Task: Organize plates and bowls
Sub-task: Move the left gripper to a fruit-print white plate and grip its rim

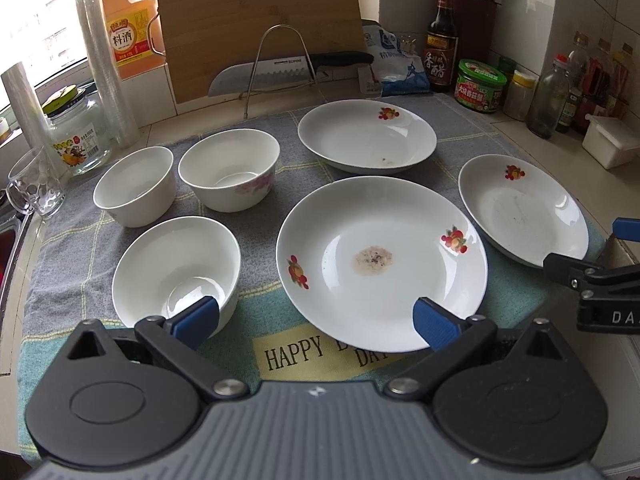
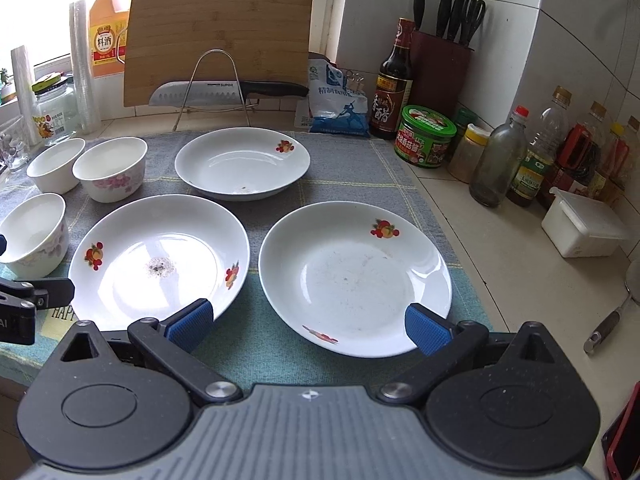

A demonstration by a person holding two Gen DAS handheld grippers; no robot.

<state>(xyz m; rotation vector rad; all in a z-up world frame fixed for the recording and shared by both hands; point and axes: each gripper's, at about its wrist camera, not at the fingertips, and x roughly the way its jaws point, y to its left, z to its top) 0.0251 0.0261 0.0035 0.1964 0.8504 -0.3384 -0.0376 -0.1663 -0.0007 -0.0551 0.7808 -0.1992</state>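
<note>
Tiled kitchen counter, grey-and-teal towel (image 2: 352,168) spread over it; three plates (image 2: 354,276) and three bowls (image 1: 176,270) sit apart on the towel. Cutting board (image 2: 218,36) and knife (image 2: 224,90) stand behind. Left gripper (image 1: 316,316) and right gripper (image 2: 308,320) both spread wide, holding nothing.

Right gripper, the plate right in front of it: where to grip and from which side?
Take the near rim of the right plate, probably from the gripper's own side. The plate lies flat on the towel with a raised, sloped edge, so one finger could slide under the lip and one over it. The right gripper is open and already faces that edge; its other sides sit closer to the other plates.
</note>
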